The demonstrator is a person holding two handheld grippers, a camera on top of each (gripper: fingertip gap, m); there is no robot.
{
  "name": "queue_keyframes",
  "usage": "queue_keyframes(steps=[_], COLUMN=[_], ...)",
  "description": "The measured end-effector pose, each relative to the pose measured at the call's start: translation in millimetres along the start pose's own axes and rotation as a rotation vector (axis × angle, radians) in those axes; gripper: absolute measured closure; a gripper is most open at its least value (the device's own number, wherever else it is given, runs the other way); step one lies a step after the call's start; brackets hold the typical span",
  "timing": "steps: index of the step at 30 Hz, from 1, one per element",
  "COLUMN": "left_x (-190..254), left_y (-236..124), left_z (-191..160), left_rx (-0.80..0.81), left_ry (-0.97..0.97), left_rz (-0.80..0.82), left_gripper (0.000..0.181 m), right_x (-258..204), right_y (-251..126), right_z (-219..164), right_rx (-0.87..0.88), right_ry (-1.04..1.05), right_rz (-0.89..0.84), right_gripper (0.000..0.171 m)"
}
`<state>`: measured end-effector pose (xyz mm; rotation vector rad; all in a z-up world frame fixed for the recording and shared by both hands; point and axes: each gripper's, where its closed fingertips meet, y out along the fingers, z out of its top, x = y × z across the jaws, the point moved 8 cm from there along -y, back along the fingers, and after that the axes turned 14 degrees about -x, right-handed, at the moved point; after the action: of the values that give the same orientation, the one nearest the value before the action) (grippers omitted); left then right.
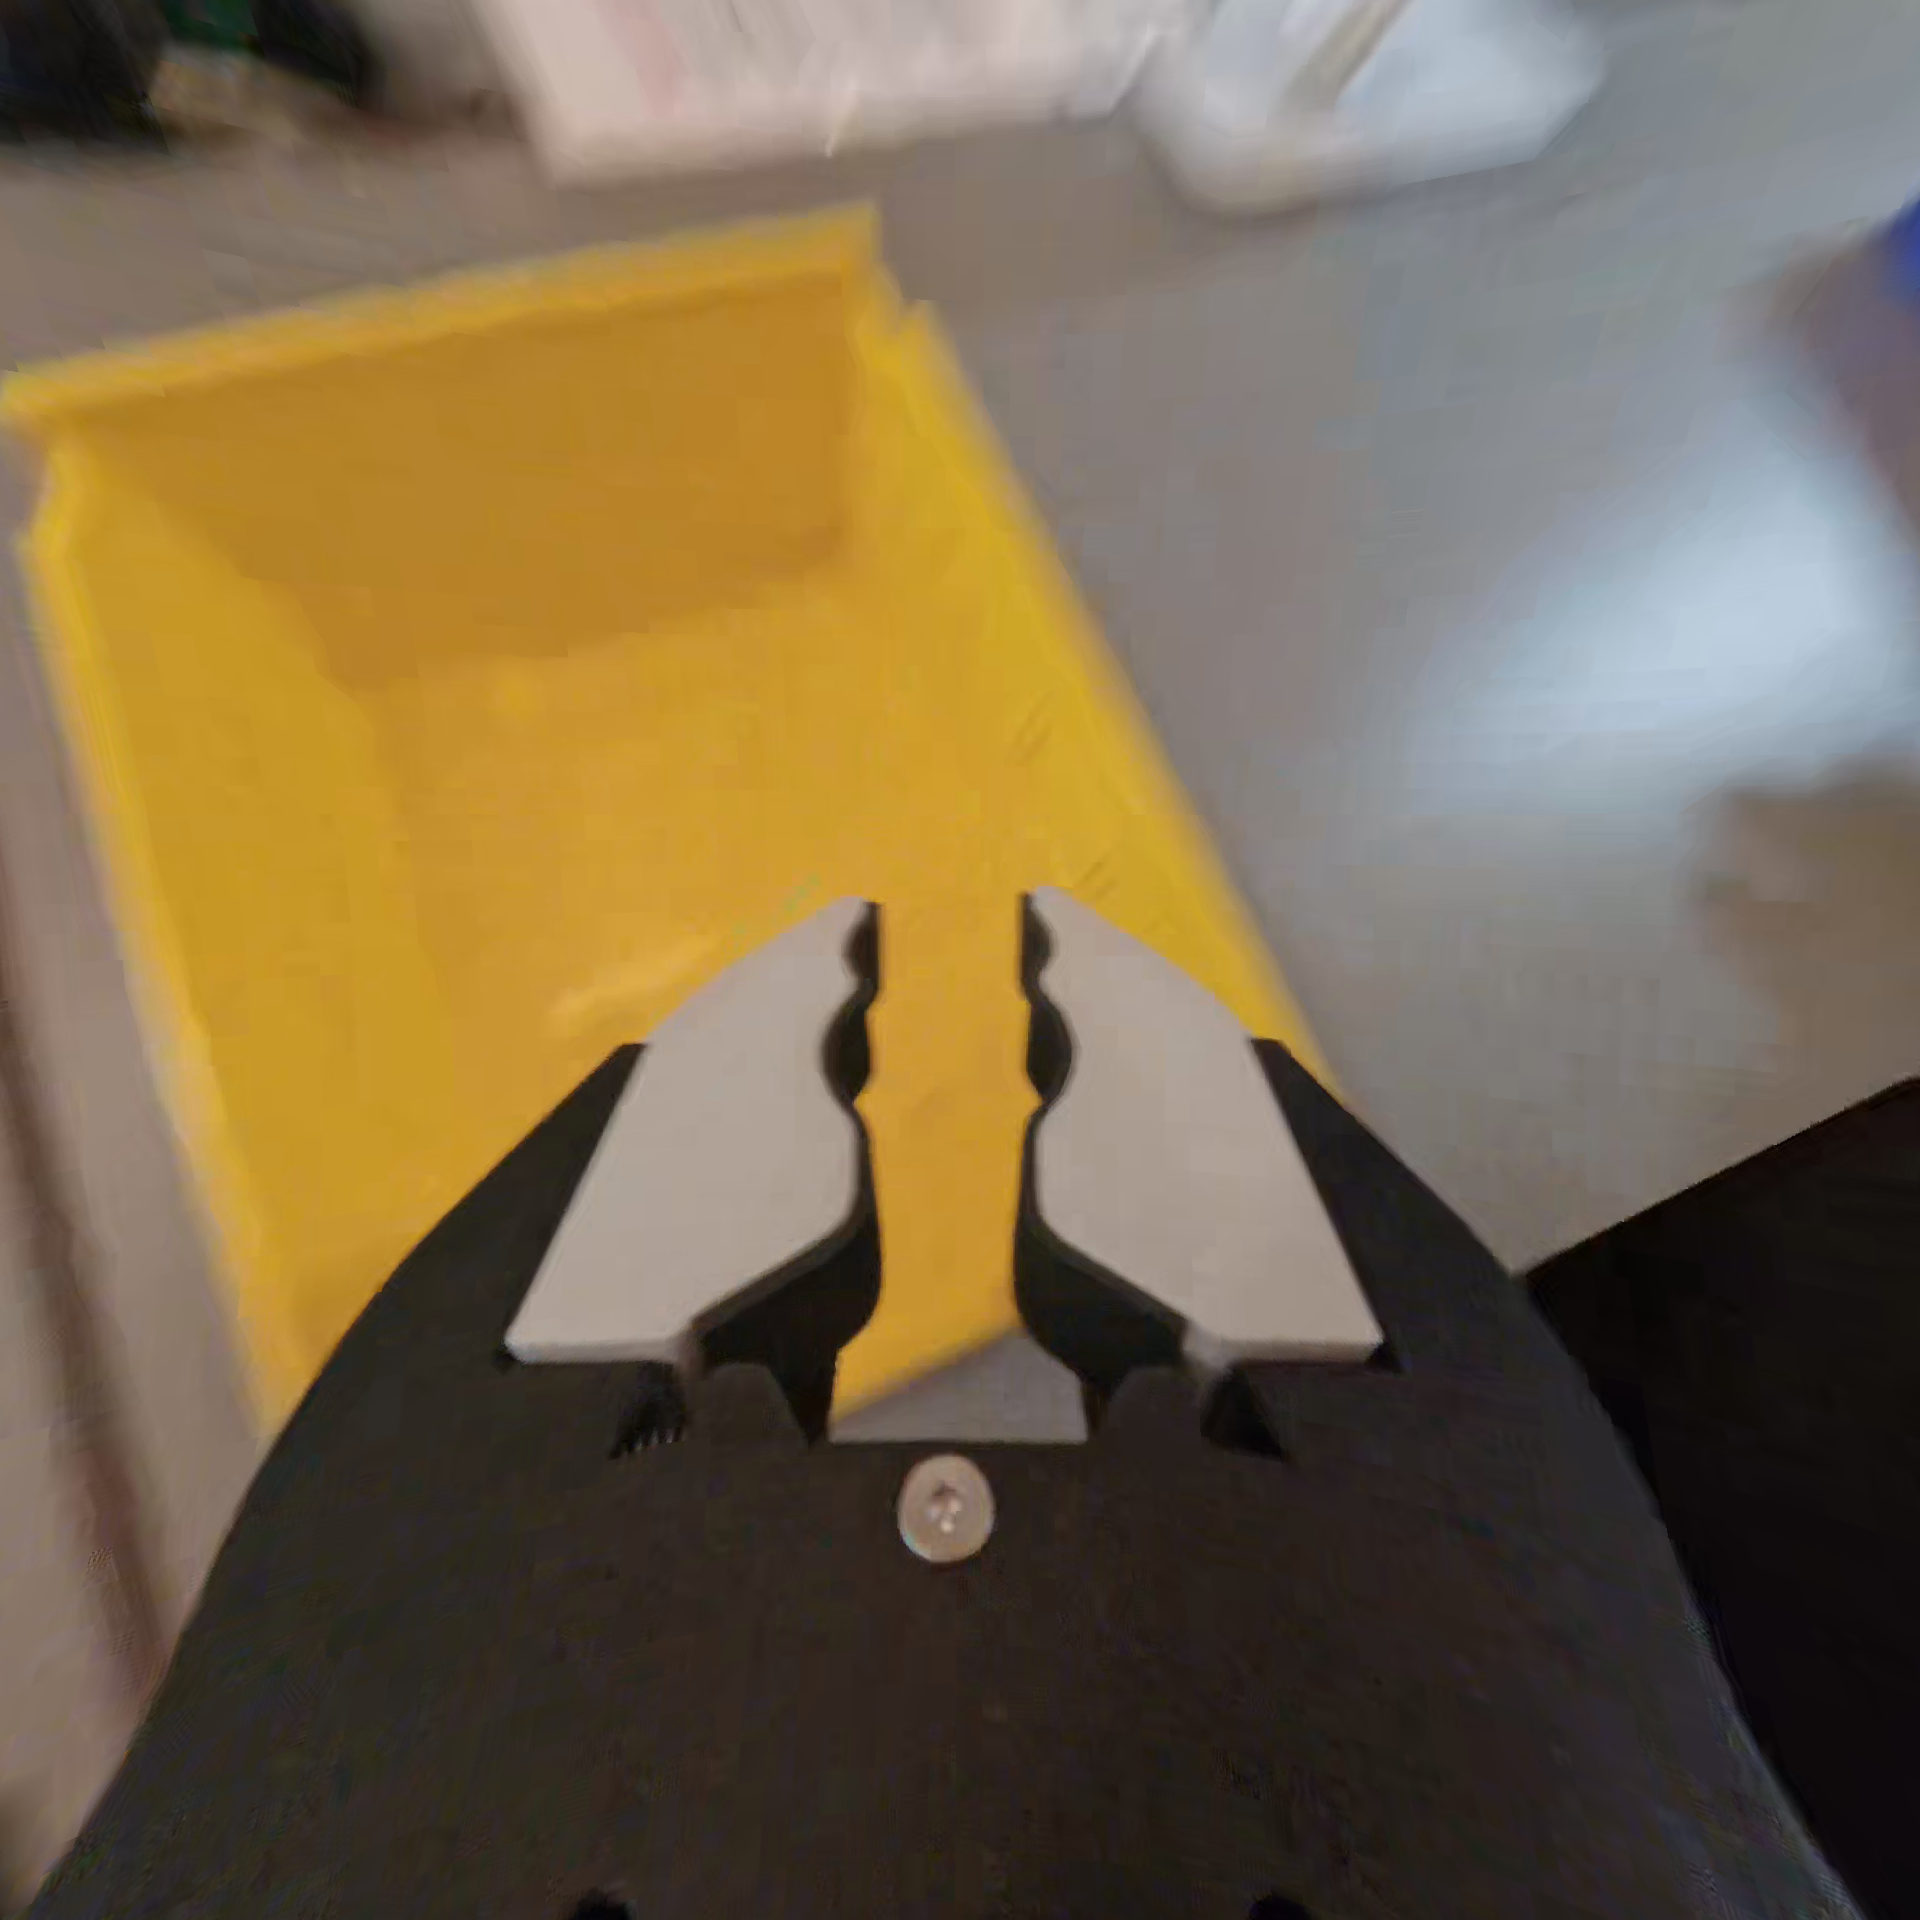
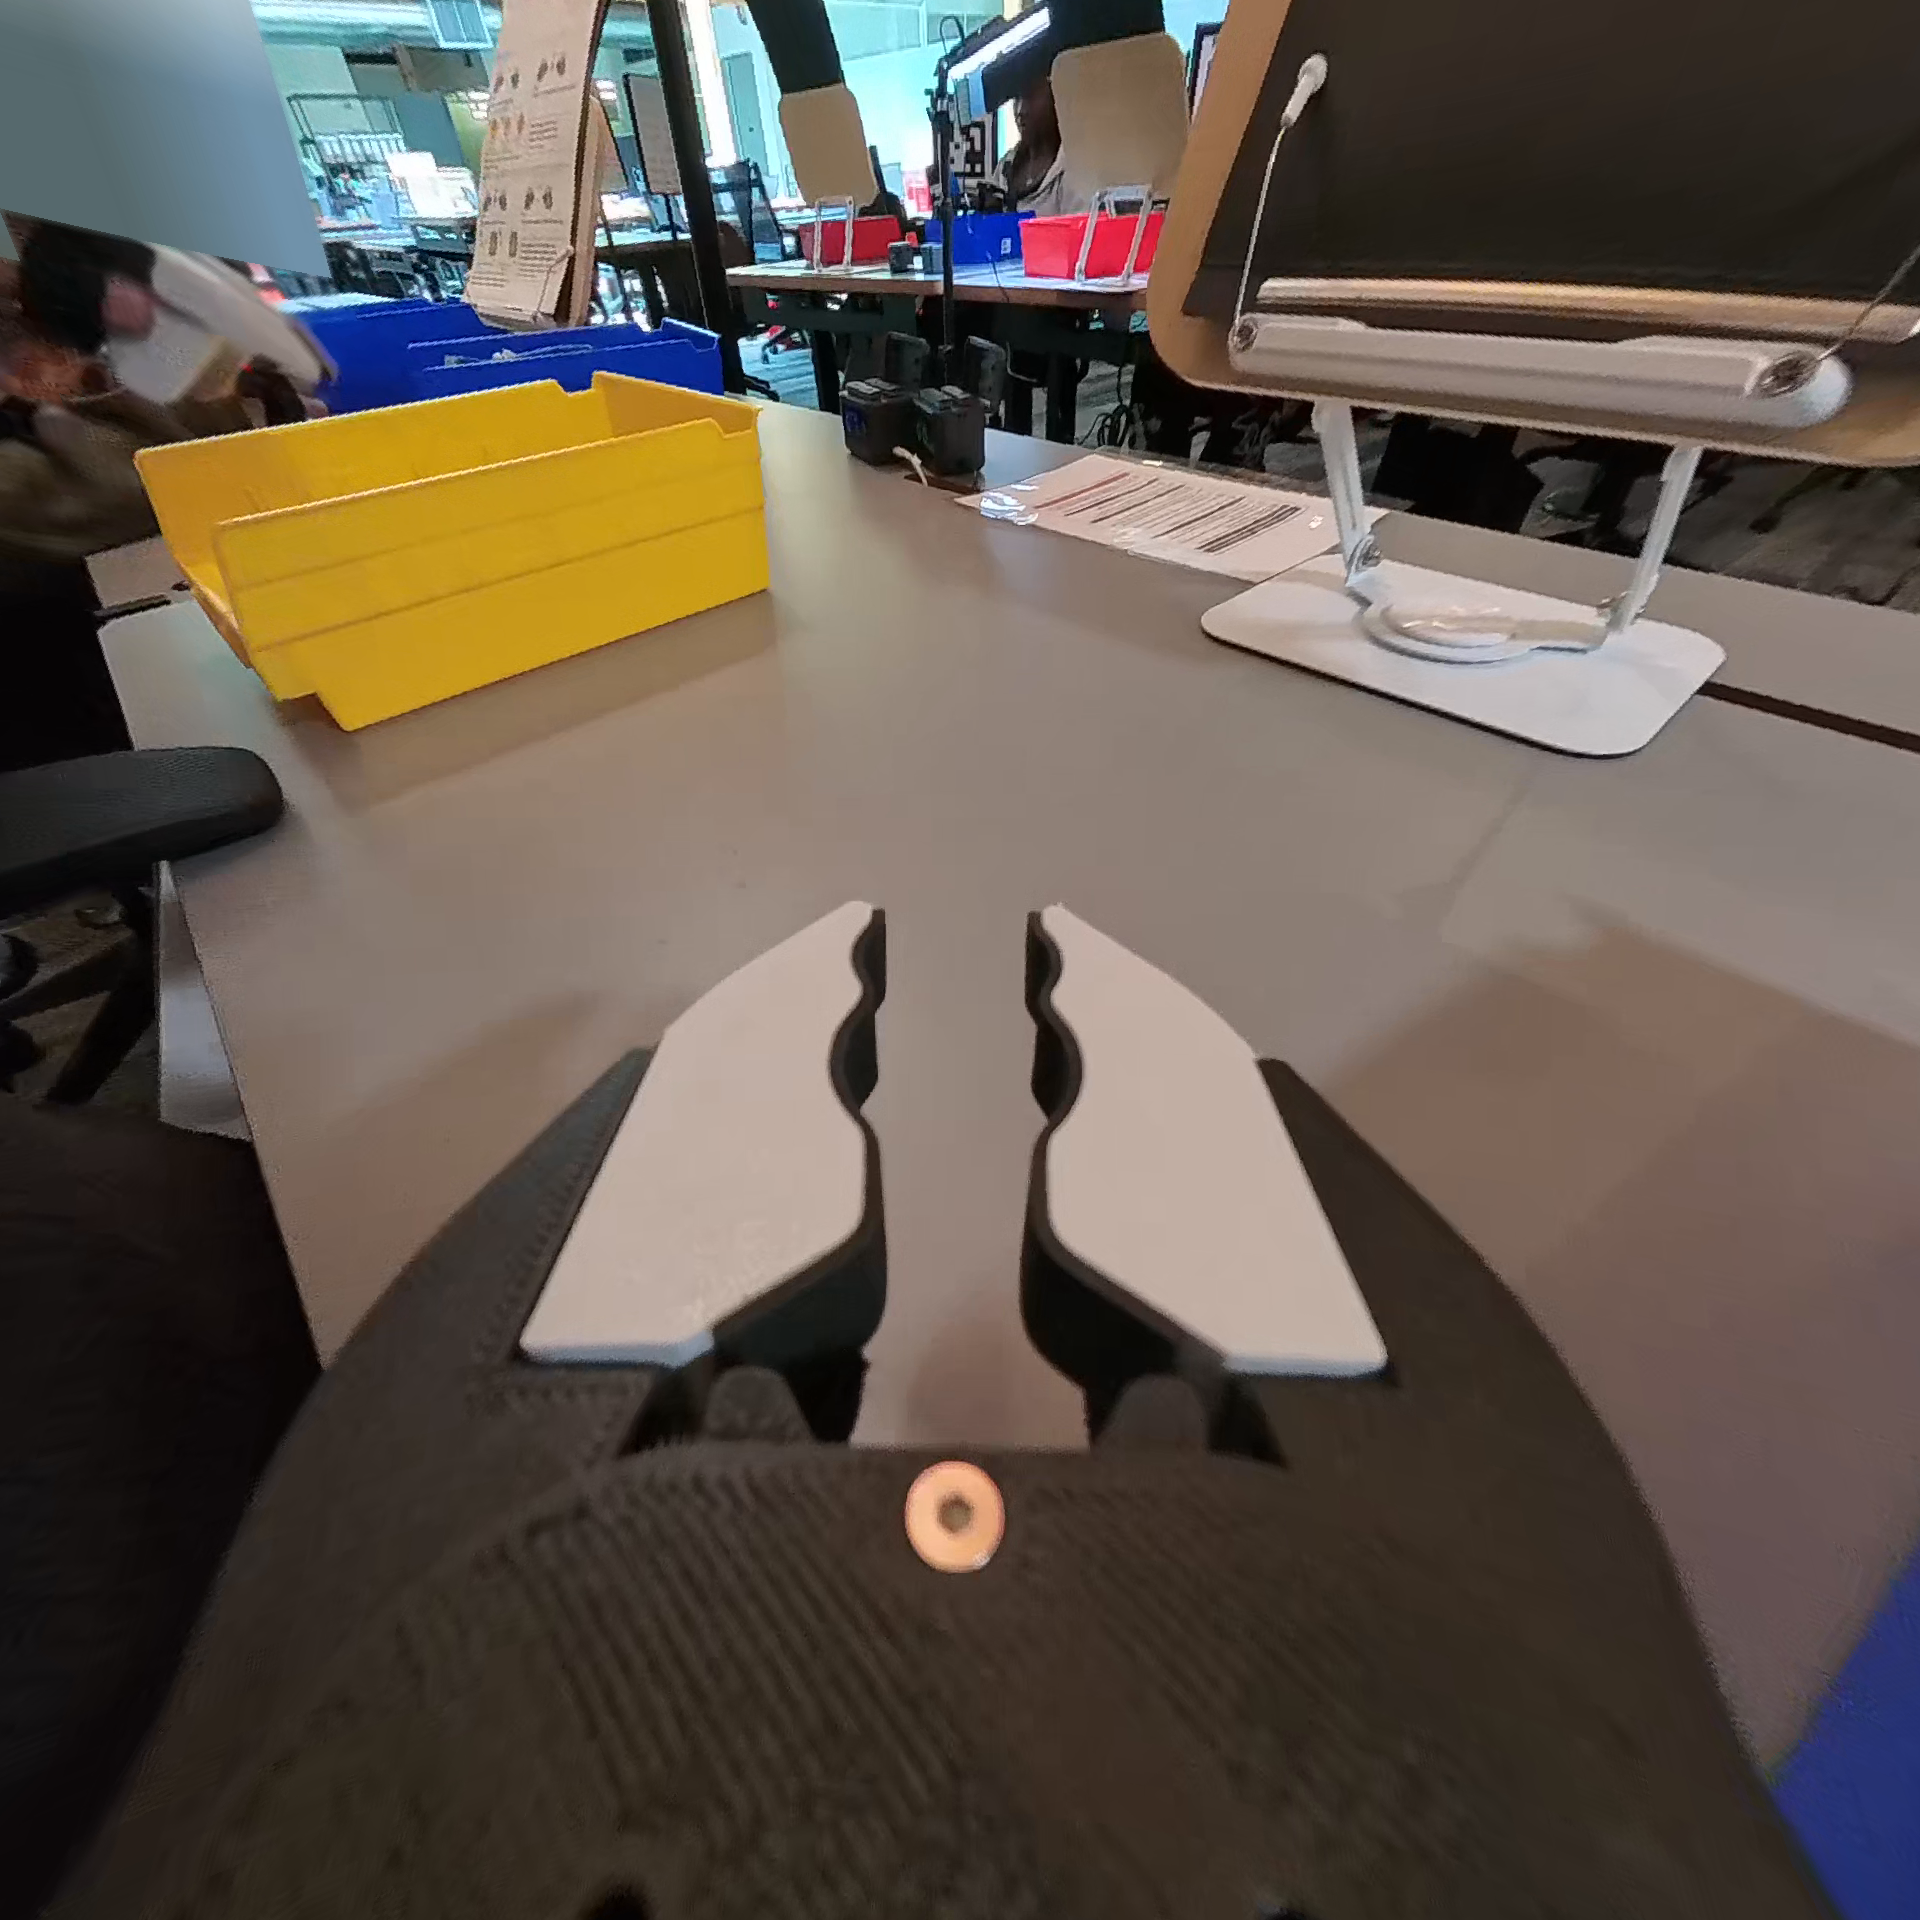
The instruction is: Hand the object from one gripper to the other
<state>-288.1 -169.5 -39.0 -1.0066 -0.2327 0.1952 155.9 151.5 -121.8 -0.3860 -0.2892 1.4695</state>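
Note:
My left gripper (image 1: 951, 914) is open and empty, hovering above the near end of a yellow bin (image 1: 208, 831) whose inside looks bare; this view is blurred. My right gripper (image 2: 956, 925) is open and empty, low over the grey table (image 2: 1039, 748). The same yellow bin (image 2: 488, 551) shows at the far left of the right wrist view. No object to hand over shows between either pair of fingers. In the right wrist view, beyond the bin at the far left, a blurred white shape (image 2: 208, 332) may be the other gripper.
A tablet on a white stand (image 2: 1475, 644) is at the right. A printed sheet (image 2: 1164, 514) and black chargers (image 2: 914, 421) lie farther back. Blue bins (image 2: 520, 353) stand behind the yellow one. A black chair armrest (image 2: 125, 810) is at the table's left edge.

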Motion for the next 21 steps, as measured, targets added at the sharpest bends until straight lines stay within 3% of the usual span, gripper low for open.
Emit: queue_keyframes(steps=[3, 8, 14, 21], left_x=[-33, -60, -74, -72], left_y=[5, 41, 82, 85], left_z=[-32, -48, -67, -56], left_rx=[-0.337, -0.702, -1.15, -1.255], left_ry=[-0.019, -0.119, -0.219, -0.14], left_rz=[0.176, 0.104, -0.009, 0.136], left_gripper=[0.18, 0.164, 0.163, 0.152], right_x=[0, -1, 11, 38], right_y=[9, 19, 13, -4], right_z=[-1, 0, 2, 3], right_rx=[-0.03, -0.072, -0.027, 0.102], right_ry=[-0.002, -0.078, -0.038, 0.187], right_rz=[0.02, 0.033, 0.051, 0.084], right_gripper=[0.145, 0.147, 0.15, 0.15])
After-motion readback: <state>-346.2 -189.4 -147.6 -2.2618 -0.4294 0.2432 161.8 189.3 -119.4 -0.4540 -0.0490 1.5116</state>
